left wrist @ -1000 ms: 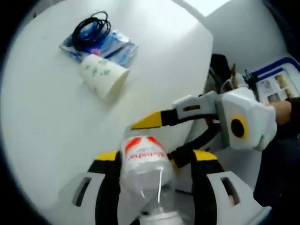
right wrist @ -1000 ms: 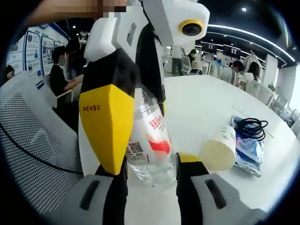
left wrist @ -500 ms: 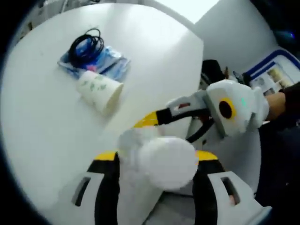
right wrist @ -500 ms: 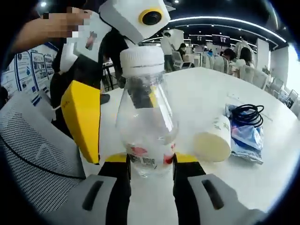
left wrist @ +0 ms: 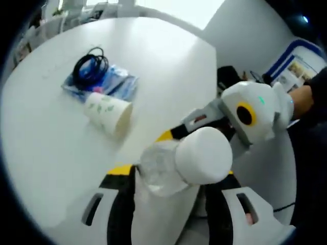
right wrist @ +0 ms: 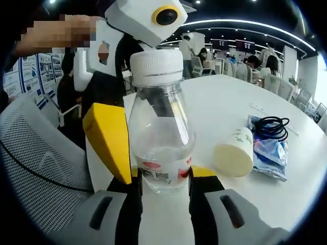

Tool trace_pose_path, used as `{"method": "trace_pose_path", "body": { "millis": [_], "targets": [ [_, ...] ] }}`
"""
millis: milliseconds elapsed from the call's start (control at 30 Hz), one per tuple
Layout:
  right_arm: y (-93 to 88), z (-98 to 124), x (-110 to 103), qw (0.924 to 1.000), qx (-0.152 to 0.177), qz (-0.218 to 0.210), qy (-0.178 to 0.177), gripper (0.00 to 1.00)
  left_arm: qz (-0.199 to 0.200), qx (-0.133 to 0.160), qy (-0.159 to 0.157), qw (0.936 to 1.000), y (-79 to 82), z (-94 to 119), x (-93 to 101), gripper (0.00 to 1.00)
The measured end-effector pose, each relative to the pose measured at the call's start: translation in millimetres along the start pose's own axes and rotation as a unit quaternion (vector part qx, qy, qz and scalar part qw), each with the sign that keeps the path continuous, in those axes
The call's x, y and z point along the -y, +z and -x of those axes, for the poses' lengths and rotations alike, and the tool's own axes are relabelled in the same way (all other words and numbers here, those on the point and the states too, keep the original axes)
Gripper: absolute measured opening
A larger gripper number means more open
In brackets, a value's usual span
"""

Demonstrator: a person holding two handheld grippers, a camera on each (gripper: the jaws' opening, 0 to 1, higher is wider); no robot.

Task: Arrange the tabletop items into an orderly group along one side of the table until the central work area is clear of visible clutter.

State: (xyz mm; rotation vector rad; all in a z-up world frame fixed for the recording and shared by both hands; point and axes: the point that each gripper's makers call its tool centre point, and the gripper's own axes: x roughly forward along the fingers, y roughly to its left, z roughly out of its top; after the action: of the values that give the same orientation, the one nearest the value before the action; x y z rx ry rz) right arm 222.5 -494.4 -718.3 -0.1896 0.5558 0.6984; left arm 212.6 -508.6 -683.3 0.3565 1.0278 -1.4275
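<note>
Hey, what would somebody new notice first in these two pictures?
A clear plastic bottle with a white cap sits upright between the right gripper jaws. The left gripper is close beside it. Farther along the white table lie a tipped paper cup, a blue packet and a coiled black cable.

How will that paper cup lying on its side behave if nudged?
The paper cup probably rolls in a curve, since it tapers and lies on its side. It looks empty, so likely light. Thin walls may crush under firm fingers.
</note>
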Motion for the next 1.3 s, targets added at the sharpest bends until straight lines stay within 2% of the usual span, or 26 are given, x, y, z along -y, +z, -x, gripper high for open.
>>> {"method": "trace_pose_path", "body": {
  "millis": [33,67,100,267,300,400,433,567,633,700,767,967,1100,1300],
  "targets": [
    [0.0,-0.1,-0.1,1.0000,0.000,-0.001,0.000,0.33,-0.009,0.006,0.003,0.9999,0.0,-0.8,-0.3,0.52],
    [0.1,-0.1,-0.5,1.0000,0.002,0.000,0.002,0.33,-0.036,0.021,0.001,0.9991,2.8,-2.1,0.0,0.52],
    [0.1,0.2,-0.9,1.0000,0.002,0.000,0.003,0.33,-0.041,0.024,0.000,0.9989,3.0,-2.3,0.5,0.53],
    [-0.3,0.6,-2.2,0.9998,-0.001,0.009,0.015,0.33,-0.063,0.023,-0.014,0.9977,-1.7,-1.1,2.5,0.54],
    [-0.4,0.7,-2.1,0.9998,-0.003,0.009,0.018,0.33,-0.087,0.027,-0.022,0.9955,-1.0,-0.4,3.5,0.54],
    [-0.1,0.4,-2.8,0.9995,-0.006,0.019,0.026,0.33,-0.103,0.025,-0.025,0.9941,-2.7,0.8,1.7,0.56],
    [-0.1,0.5,-3.0,0.9993,-0.008,0.020,0.030,0.33,-0.141,0.033,-0.034,0.9889,-0.3,1.3,3.0,0.56],
    [-0.9,0.6,-3.5,0.9984,-0.014,0.032,0.045,0.33,-0.184,0.023,-0.027,0.9822,-0.7,1.9,-0.2,0.54],
    [-1.2,1.2,-4.1,0.9979,-0.016,0.036,0.051,0.33,-0.210,0.035,-0.036,0.9763,4.5,2.1,3.1,0.52],
    [-1.5,2.0,-3.6,0.9979,-0.019,0.036,0.051,0.34,-0.216,0.033,-0.039,0.9750,5.2,2.1,4.9,0.50],
    [-3.4,2.7,-2.5,0.9982,-0.026,0.019,0.050,0.34,-0.236,0.031,-0.050,0.9700,5.5,0.9,9.3,0.49],
    [-6.0,10.2,-1.7,0.9986,-0.026,0.022,0.041,0.35,-0.251,0.021,-0.060,0.9659,3.6,-0.5,11.7,0.49],
    [-3.4,15.2,0.0,0.9991,-0.021,0.014,0.035,0.42,-0.264,0.014,-0.062,0.9625,2.5,-1.8,11.2,0.49],
    [-1.9,27.9,4.1,0.9989,-0.033,0.023,0.021,0.53,-0.277,0.008,-0.063,0.9589,1.8,-5.0,10.2,0.49]
  ]
}}
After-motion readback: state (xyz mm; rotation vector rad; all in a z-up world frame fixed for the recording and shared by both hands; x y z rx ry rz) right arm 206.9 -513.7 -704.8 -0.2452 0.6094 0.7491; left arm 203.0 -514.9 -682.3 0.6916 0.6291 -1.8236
